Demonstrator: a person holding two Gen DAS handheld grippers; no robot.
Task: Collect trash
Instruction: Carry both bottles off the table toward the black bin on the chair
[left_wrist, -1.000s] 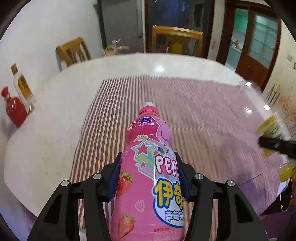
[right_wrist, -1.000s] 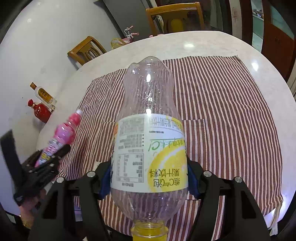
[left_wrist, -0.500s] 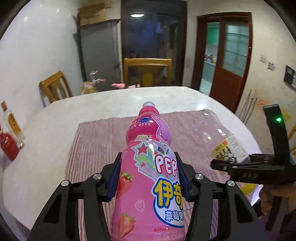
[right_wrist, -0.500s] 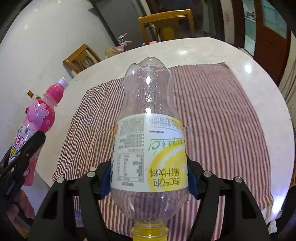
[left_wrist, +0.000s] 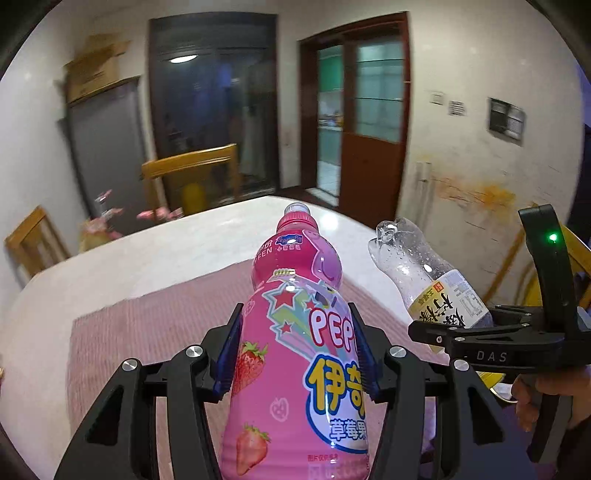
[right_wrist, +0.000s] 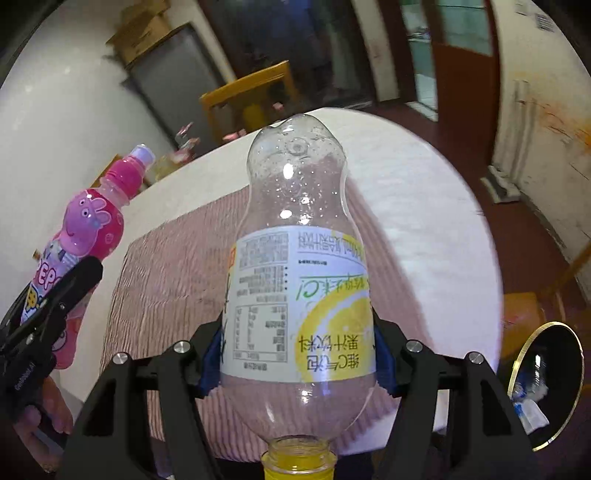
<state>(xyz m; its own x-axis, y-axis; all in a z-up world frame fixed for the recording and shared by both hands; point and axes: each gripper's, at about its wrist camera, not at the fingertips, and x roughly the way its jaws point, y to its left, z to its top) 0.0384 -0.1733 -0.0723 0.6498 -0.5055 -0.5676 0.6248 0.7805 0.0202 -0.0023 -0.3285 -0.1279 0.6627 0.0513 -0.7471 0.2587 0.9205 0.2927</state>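
- Round white table (left_wrist: 177, 254), draped with a striped cloth (right_wrist: 173, 273), fills the dining room.
- Left gripper (left_wrist: 295, 363) clamps the pink strawberry-drink bottle (left_wrist: 295, 354) upright above the near edge.
- Right gripper (right_wrist: 297, 363) squeezes an inverted clear lemon-label bottle (right_wrist: 299, 280), yellow cap nearest.
- A black bin (right_wrist: 554, 373) stands beside; wooden chairs (left_wrist: 192, 177) beyond.

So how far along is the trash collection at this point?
Pickup looks done: the left hand-held gripper is clamped on the pink strawberry bottle, and the right hand-held gripper on the clear lemon bottle, cap end toward the camera. Both are held above the striped cloth. Left to do: drop them in the gold-rimmed bin at lower right, which already holds some trash.
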